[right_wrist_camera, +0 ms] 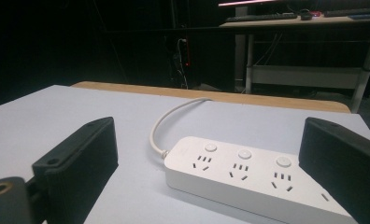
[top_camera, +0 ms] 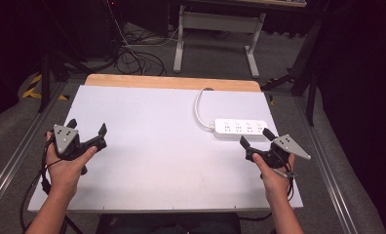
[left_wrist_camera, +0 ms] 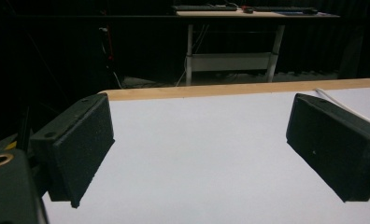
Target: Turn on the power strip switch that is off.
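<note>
Left gripper: held in the person's left hand at the left edge of the tabletop; jaws wide apart, nothing between them, bare white surface ahead.

Tabletop: white sheet over a wooden board, whose far edge shows as a tan strip; middle bare.

Power strip: white, lying flat at the right far part of the tabletop, long axis left to right, sockets and round buttons up. Judged rigid hard plastic, light to moderate in weight, smooth and likely a little slippery. Best taken across its narrow width, on the two long side walls near the middle, not on the button face.

Cord: white, stiffish, curving from the strip's left end and running off the far edge; it will probably drag and resist a move, and may swing the strip.

Right gripper: in the right hand, just before the strip's right end; jaws spread wide, empty, the strip lying ahead between their lines.

Surroundings: desk legs and loose cables on the floor beyond; nothing blocks the approach.
</note>
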Demonstrator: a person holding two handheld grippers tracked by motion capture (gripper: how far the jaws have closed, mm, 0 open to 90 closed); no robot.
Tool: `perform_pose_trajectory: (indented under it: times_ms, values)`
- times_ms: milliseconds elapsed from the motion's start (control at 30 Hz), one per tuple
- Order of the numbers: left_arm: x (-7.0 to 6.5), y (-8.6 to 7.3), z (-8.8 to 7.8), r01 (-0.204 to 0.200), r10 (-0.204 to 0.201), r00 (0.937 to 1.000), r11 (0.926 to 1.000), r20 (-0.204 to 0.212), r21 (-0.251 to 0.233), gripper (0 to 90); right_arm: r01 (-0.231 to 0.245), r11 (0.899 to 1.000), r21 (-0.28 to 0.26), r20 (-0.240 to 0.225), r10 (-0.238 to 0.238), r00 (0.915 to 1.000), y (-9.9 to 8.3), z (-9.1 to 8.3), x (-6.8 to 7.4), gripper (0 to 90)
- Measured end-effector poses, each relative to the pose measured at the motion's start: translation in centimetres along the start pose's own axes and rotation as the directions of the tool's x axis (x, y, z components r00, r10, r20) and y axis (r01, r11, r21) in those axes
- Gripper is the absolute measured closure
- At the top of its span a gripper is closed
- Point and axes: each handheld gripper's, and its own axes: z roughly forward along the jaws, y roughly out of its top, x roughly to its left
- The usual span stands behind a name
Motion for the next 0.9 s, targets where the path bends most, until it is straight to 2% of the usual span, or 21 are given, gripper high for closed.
perform_pose_trajectory:
  times_ms: [500,633,700,833,900]
  values:
    - [0.03,-0.01,0.03,-0.001,0.001,1.0000,1.0000,0.001,0.005,8.1,0.005,1.000,0.001,-0.004,-0.005,1.0000,-0.02,0.16,0.19,5.0]
    - [0.05,0.00,0.05,-0.002,0.002,1.0000,1.0000,0.000,0.006,8.2,0.013,1.000,0.005,-0.002,-0.013,0.9999,0.02,0.24,0.33,7.2]
    - [0.06,-0.01,0.05,-0.003,0.003,1.0000,1.0000,0.000,0.008,8.2,0.017,1.000,0.004,-0.004,-0.017,0.9999,0.05,0.25,0.36,14.8]
    - [0.00,-0.02,0.04,-0.002,0.002,1.0000,1.0000,0.000,0.006,8.3,0.015,1.000,0.000,-0.003,-0.015,0.9999,0.08,0.17,0.33,20.7]
    - [-0.01,-0.03,0.07,-0.004,0.004,1.0000,1.0000,0.000,0.005,8.3,0.014,1.000,-0.001,-0.005,-0.014,0.9999,0.10,0.14,0.29,28.2]
